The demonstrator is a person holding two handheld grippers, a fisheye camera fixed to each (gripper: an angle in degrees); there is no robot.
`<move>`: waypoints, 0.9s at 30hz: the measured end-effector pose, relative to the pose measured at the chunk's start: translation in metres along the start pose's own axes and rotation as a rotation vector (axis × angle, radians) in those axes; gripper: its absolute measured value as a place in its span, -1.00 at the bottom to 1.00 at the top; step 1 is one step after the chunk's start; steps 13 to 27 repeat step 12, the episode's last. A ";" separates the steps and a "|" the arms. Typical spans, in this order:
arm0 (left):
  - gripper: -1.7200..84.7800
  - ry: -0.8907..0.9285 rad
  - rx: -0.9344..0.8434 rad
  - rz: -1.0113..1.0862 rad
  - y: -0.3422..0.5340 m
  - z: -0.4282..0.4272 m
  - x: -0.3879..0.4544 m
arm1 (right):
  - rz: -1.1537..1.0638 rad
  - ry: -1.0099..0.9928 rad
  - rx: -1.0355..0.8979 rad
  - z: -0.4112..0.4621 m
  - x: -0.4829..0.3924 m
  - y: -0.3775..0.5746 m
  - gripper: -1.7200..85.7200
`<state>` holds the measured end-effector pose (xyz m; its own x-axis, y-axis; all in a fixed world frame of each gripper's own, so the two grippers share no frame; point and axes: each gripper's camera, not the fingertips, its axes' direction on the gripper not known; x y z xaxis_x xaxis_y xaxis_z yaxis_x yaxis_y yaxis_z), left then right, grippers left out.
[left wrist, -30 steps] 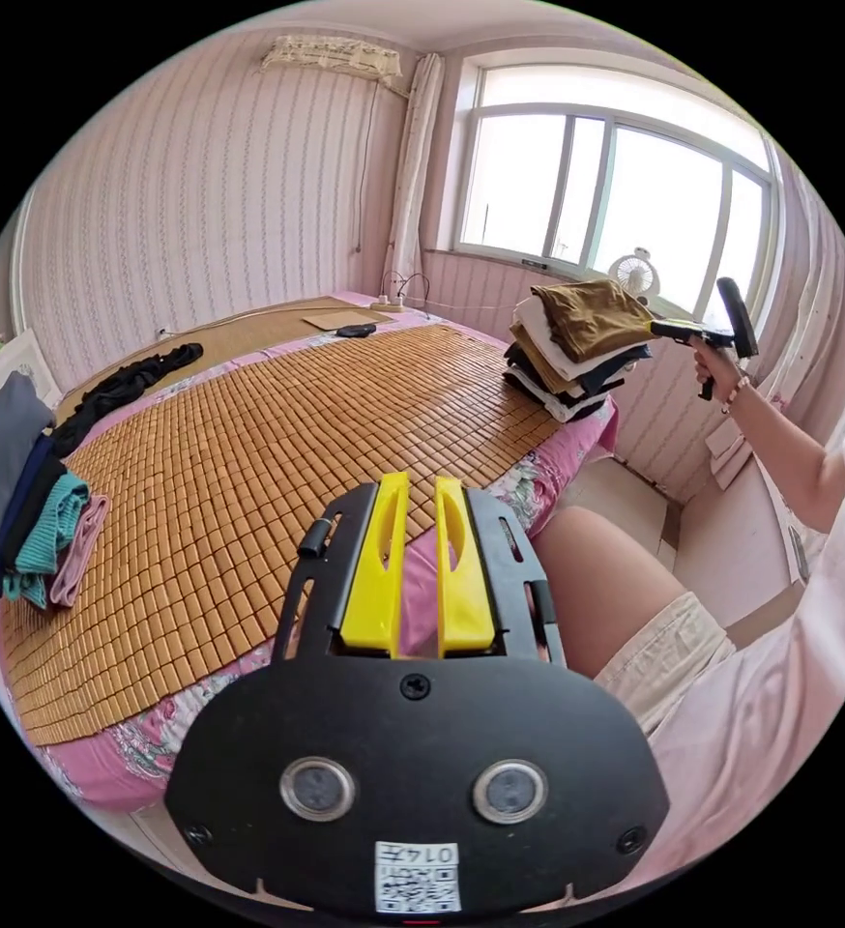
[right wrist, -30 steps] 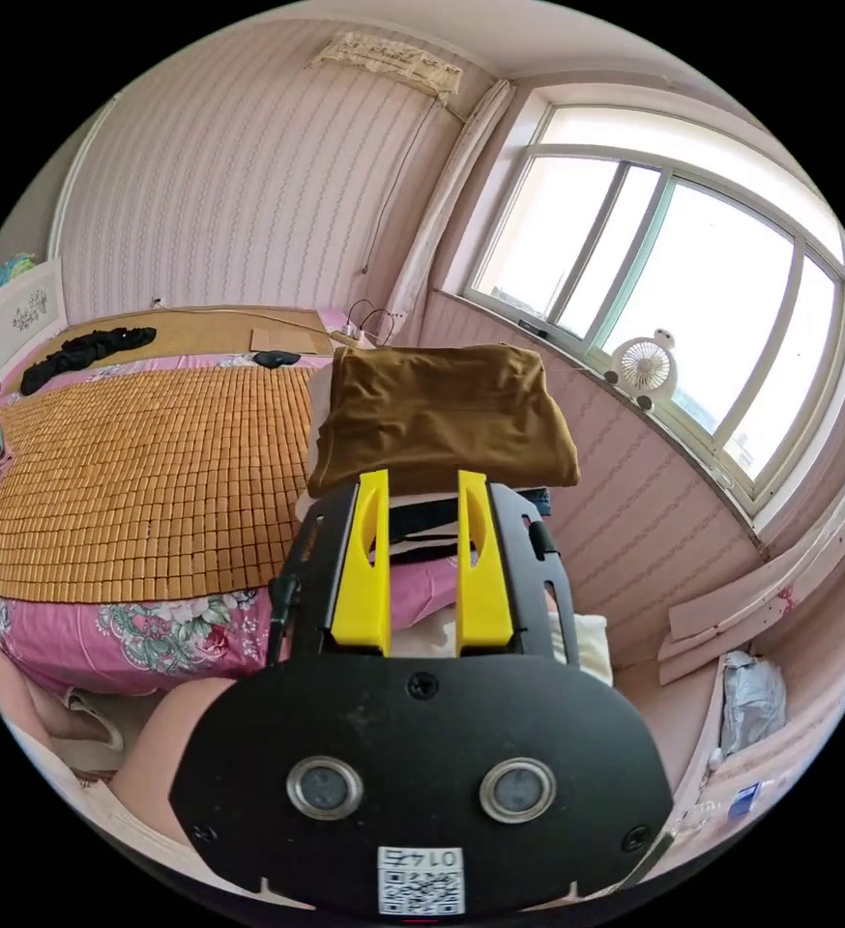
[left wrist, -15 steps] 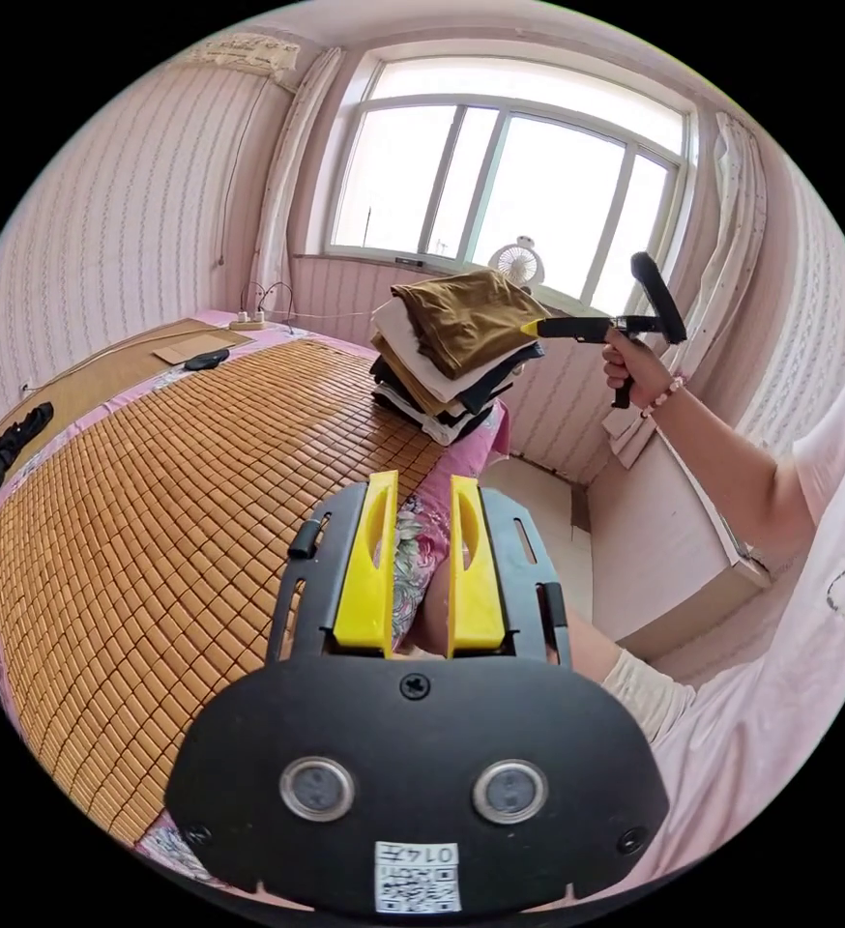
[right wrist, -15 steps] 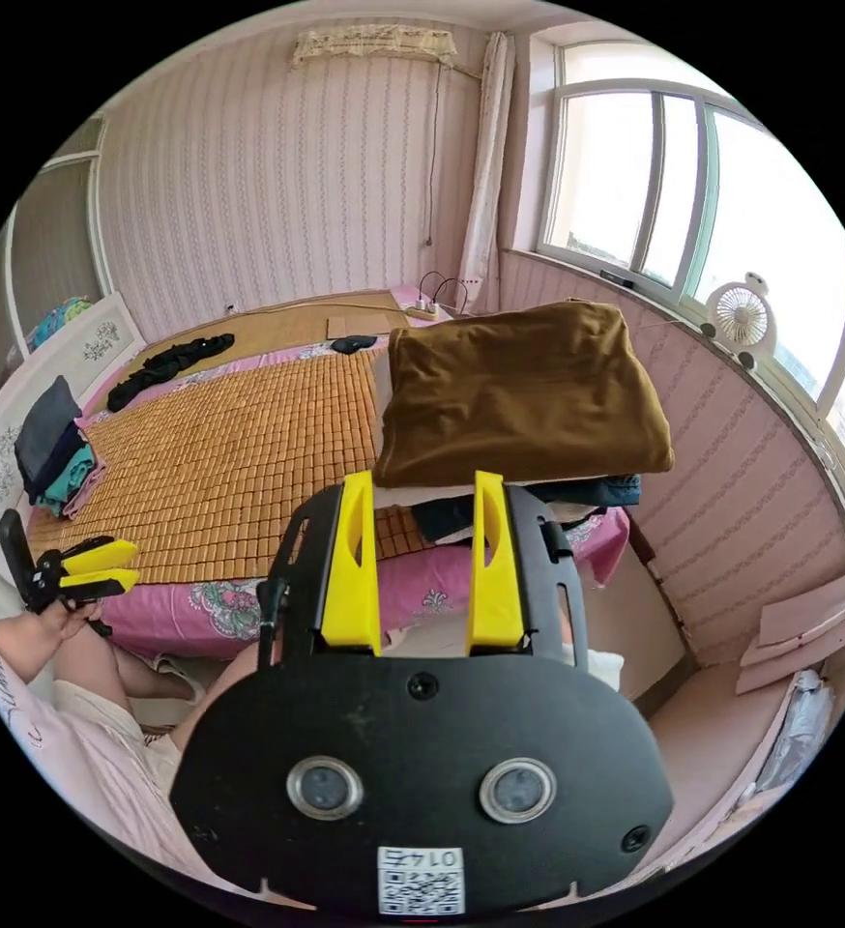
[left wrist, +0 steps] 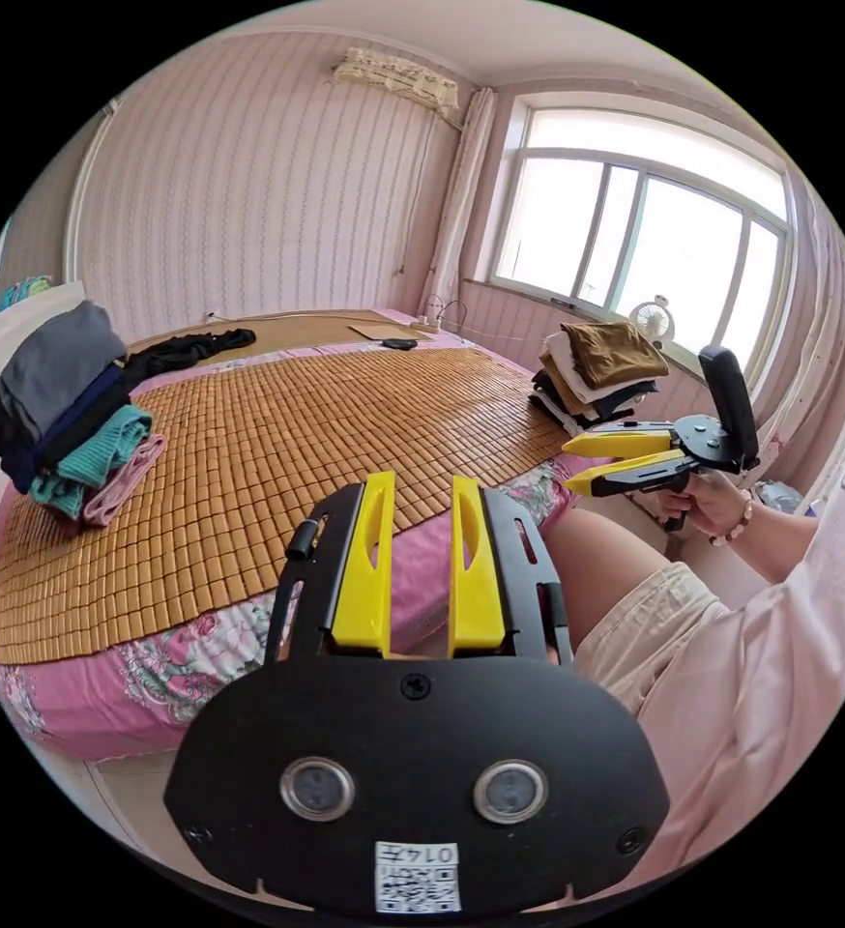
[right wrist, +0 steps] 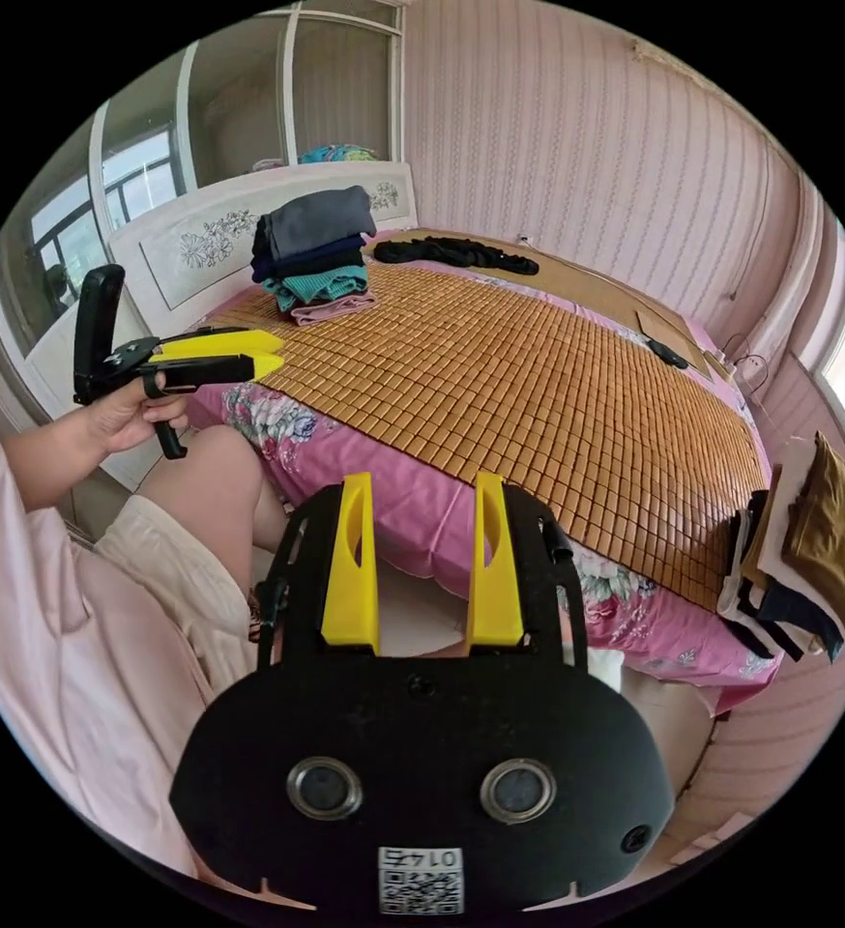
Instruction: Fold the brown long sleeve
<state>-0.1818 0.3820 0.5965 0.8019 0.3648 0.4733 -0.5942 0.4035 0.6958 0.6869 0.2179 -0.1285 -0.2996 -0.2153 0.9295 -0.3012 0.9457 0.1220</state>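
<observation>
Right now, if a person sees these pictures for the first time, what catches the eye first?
The woven bamboo mat covering the pink bed. A folded brown long sleeve tops the stack of folded clothes at the corner near the window; a second pile of dark and teal clothes sits at the headboard end.

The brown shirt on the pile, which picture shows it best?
The left gripper view: the brown shirt lies folded on top of the pile, its top face turned to the camera. In the right gripper view the brown shirt sits at the picture's edge, stretched and tilted sideways.
</observation>
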 end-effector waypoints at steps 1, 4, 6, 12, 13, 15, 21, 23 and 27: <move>-0.75 -0.022 0.012 -0.032 0.009 -0.017 -0.016 | -0.008 -0.016 0.005 0.008 -0.011 -0.008 -0.64; -0.75 -0.052 0.045 -0.105 0.029 -0.051 -0.050 | 0.011 -0.049 0.014 0.027 -0.031 -0.022 -0.64; -0.75 -0.063 0.058 -0.130 0.038 -0.066 -0.067 | 0.012 -0.038 0.020 0.038 -0.043 -0.027 -0.65; -0.74 -0.088 0.095 -0.210 0.057 -0.103 -0.117 | -0.038 -0.030 -0.036 0.092 -0.084 -0.044 -0.65; -0.74 -0.088 0.095 -0.210 0.057 -0.103 -0.117 | -0.038 -0.030 -0.036 0.092 -0.084 -0.044 -0.65; -0.74 -0.088 0.095 -0.210 0.057 -0.103 -0.117 | -0.038 -0.030 -0.036 0.092 -0.084 -0.044 -0.65; -0.74 -0.088 0.095 -0.210 0.057 -0.103 -0.117 | -0.038 -0.030 -0.036 0.092 -0.084 -0.044 -0.65; -0.74 -0.088 0.095 -0.210 0.057 -0.103 -0.117 | -0.038 -0.030 -0.036 0.092 -0.084 -0.044 -0.65; -0.74 -0.088 0.095 -0.210 0.057 -0.103 -0.117 | -0.038 -0.030 -0.036 0.092 -0.084 -0.044 -0.65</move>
